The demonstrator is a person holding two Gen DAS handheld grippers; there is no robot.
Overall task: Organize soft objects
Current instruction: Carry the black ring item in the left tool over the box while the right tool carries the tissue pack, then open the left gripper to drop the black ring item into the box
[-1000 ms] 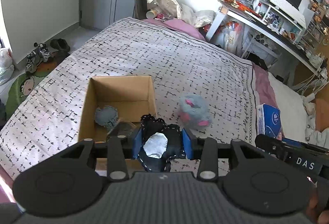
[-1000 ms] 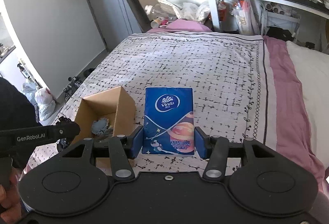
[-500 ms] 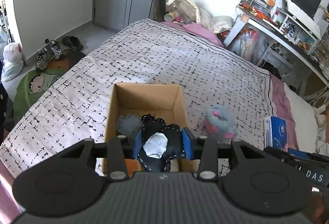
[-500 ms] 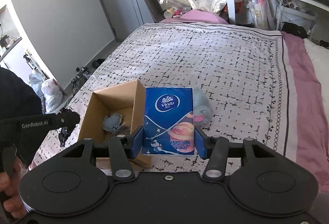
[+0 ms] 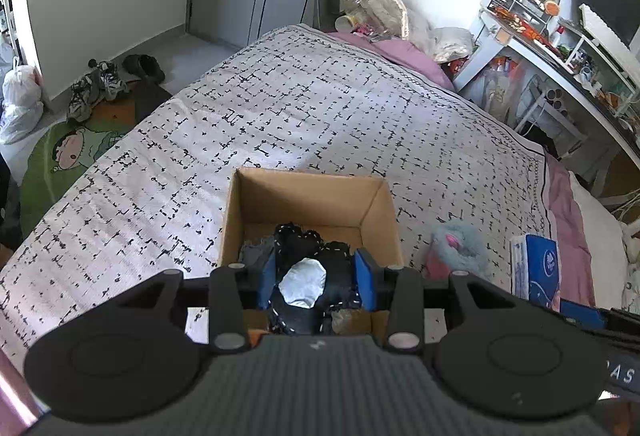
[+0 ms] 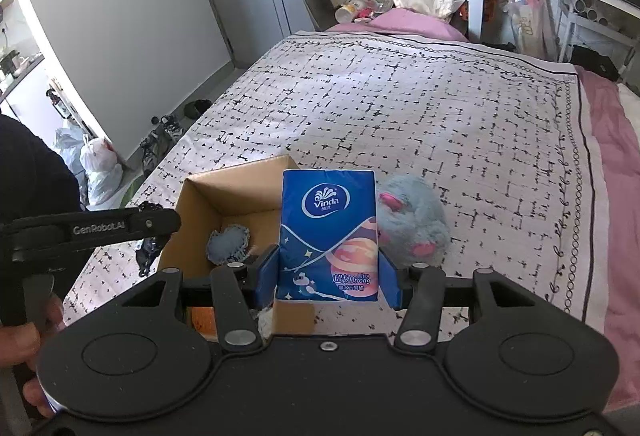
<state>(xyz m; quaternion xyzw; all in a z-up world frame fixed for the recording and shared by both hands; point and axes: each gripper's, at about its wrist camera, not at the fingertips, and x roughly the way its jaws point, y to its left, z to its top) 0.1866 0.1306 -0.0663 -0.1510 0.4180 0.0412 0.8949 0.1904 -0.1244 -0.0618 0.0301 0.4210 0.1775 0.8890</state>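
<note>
So the step in hand looks like dropping stuff into the open brown cardboard box [image 5: 308, 207] sitting on the big white quilted bedspread with the black dash pattern [image 5: 320, 107]. My take: get each item fully over the opening before letting go, keep clear of the thin box walls since light cardboard will skid on fabric, and do one hand at a time so the two tools don't bump.

Biggest soft thing not yet packed is the fluffy grey plush toy with pink ears [image 6: 412, 220], round and shaggy, lying on the bedspread just beside the box's right wall.

The right gripper [image 6: 326, 276] is clamped about halfway on a blue glossy plastic pack of Vinda tissues [image 6: 328, 236], a flat rectangle held upright, hovering near the box's right wall. It'll squish a bit but keeps its shape.

The left gripper [image 5: 316, 282] is squeezed fairly narrow on a floppy black fabric piece with dotted trim and a silvery-white patch [image 5: 302, 276], hanging over the near part of the box. It'll just flop in when released.

Smallest: a round blue-grey knitted pad [image 6: 228, 244] already lies on the box floor.
</note>
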